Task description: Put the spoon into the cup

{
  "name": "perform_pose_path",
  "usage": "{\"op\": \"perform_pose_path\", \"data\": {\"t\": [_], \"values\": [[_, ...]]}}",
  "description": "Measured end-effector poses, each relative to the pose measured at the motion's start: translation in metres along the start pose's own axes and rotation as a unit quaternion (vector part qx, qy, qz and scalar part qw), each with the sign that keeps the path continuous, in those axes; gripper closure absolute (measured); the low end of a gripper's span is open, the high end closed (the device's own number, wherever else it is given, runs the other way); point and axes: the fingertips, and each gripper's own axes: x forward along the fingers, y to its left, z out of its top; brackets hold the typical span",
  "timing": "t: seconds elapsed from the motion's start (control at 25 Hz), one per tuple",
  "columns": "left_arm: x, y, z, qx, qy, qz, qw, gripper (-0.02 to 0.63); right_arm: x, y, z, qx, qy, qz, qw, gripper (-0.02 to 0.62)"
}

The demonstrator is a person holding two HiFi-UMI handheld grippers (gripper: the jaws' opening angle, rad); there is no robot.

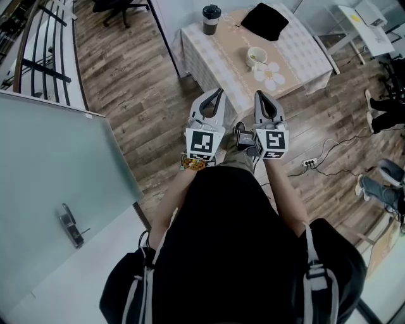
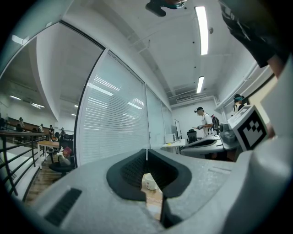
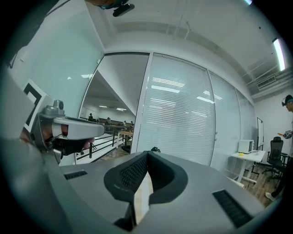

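Observation:
A white cup (image 1: 257, 57) stands on a low table (image 1: 221, 54) covered with a beige patterned cloth, ahead of me. Something small and pale green shows inside the cup; whether it is the spoon I cannot tell. My left gripper (image 1: 219, 92) and right gripper (image 1: 259, 95) are held side by side at waist height, short of the table's near edge, both shut and empty. In the left gripper view the shut gripper (image 2: 146, 151) leaves a slit showing the cup (image 2: 149, 183). The right gripper (image 3: 147, 154) shows only a strip of table.
On the table also stand a dark travel mug (image 1: 211, 19), a black bag (image 1: 264, 21) and a flower-shaped mat (image 1: 271, 74). A frosted glass door (image 1: 57, 183) is at my left. A power strip (image 1: 309, 163) with cables lies on the wooden floor at right, near a person's shoes (image 1: 373, 104).

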Motion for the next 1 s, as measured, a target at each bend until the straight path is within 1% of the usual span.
{"op": "perform_pose_path", "data": {"t": [0.32, 0.6, 0.76, 1.0], "values": [[-0.002, -0.003, 0.001, 0.004, 0.000, -0.002, 1.0000, 0.583, -0.004, -0.005, -0.003, 0.005, 0.002, -0.002, 1.000, 0.589], [-0.005, 0.000, -0.005, 0.002, 0.007, 0.000, 1.0000, 0.583, -0.007, -0.015, -0.013, 0.016, 0.012, -0.013, 1.000, 0.589], [-0.002, -0.001, -0.008, 0.001, 0.011, -0.004, 0.9999, 0.583, -0.006, -0.019, -0.012, 0.021, 0.010, -0.018, 1.000, 0.589], [0.003, -0.002, -0.011, 0.011, 0.017, -0.011, 0.9997, 0.583, -0.002, -0.029, -0.018, 0.029, 0.014, -0.026, 0.999, 0.589]]}}
